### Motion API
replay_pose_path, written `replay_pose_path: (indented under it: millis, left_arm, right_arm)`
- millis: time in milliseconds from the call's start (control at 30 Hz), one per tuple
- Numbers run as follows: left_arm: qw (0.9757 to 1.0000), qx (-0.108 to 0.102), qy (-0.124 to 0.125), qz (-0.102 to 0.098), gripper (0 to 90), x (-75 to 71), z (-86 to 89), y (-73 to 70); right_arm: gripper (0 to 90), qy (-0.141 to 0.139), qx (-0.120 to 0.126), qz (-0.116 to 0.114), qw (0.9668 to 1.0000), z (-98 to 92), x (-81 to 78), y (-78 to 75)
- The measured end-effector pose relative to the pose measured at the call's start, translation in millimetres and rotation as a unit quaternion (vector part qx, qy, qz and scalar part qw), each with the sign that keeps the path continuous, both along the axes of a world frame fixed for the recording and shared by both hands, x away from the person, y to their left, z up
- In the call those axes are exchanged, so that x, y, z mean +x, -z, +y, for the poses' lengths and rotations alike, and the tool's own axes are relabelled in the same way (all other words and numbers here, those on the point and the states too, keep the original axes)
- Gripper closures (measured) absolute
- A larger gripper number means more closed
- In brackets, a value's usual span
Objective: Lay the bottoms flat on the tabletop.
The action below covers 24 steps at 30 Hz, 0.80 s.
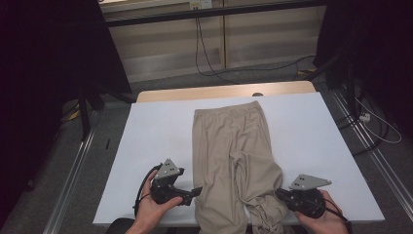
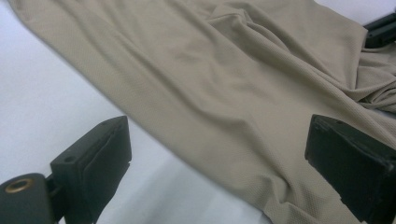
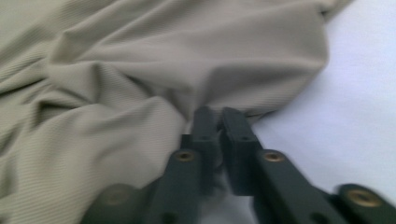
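Here, the right gripper [image 3: 215,116] has its fingers [image 3: 233,135] pressed together on a fold at the edge of the beige trousers [image 1: 231,146], near the bench's [image 1: 156,126] front right. The left gripper [image 2: 217,154] holds its fingers [image 2: 100,154] wide apart, one over bare bench, the other over the cloth's left edge, gripping nothing. The trousers lie lengthwise down the middle of the white bench, waistband at the far end, legs bunched at the near edge. A person's hand [image 1: 156,207] holds each tool.
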<state>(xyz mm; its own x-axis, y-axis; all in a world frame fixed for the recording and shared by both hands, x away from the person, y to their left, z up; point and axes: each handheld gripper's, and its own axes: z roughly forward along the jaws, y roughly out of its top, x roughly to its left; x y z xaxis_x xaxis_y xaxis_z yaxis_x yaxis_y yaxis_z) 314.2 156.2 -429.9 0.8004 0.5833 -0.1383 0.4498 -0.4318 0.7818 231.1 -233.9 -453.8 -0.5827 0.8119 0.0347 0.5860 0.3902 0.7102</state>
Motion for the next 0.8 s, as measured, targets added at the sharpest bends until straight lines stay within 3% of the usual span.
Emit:
replay_pose_path:
  millis: [167, 267, 400, 533, 633, 700, 800]
  left_arm:
    - [1.0000, 0.001, 0.001, -0.001, 7.1, 0.1, 0.8, -0.4]
    - [1.0000, -0.002, -0.002, 0.003, 7.2, 0.0, 0.2, 0.0]
    - [1.0000, -0.001, 0.000, 0.002, 7.2, 0.0, 0.0, -0.2]
    - [1.0000, -0.003, -0.002, 0.003, 7.1, 0.5, 0.6, -0.1]
    - [1.0000, -0.003, -0.003, 0.001, 7.2, 0.2, 0.5, 0.0]
    - [1.0000, -0.002, -0.004, 0.002, 7.2, 0.0, -0.1, 0.2]
    - [1.0000, 0.004, -0.003, 0.000, 7.2, -0.5, -0.4, 0.3]
  right_arm:
    - [90.0, -0.034, 0.008, 0.016, 0.9992, 11.5, -16.6, -2.8]
    - [90.0, -0.038, 0.001, 0.009, 0.9992, 13.3, -23.8, -4.0]
    - [90.0, 0.007, 0.008, -0.007, 0.9999, 2.9, -17.9, -8.9]
    - [89.5, 0.054, 0.012, -0.035, 0.9979, -6.8, -8.0, -17.4]
    - [80.2, 0.027, 0.045, -0.046, 0.9976, -1.3, -10.4, -25.0]
    - [70.6, 0.023, 0.047, -0.055, 0.9971, 9.6, -13.8, -28.9]
    - [76.6, -0.028, 0.063, -0.039, 0.9969, 24.8, -14.3, -27.5]
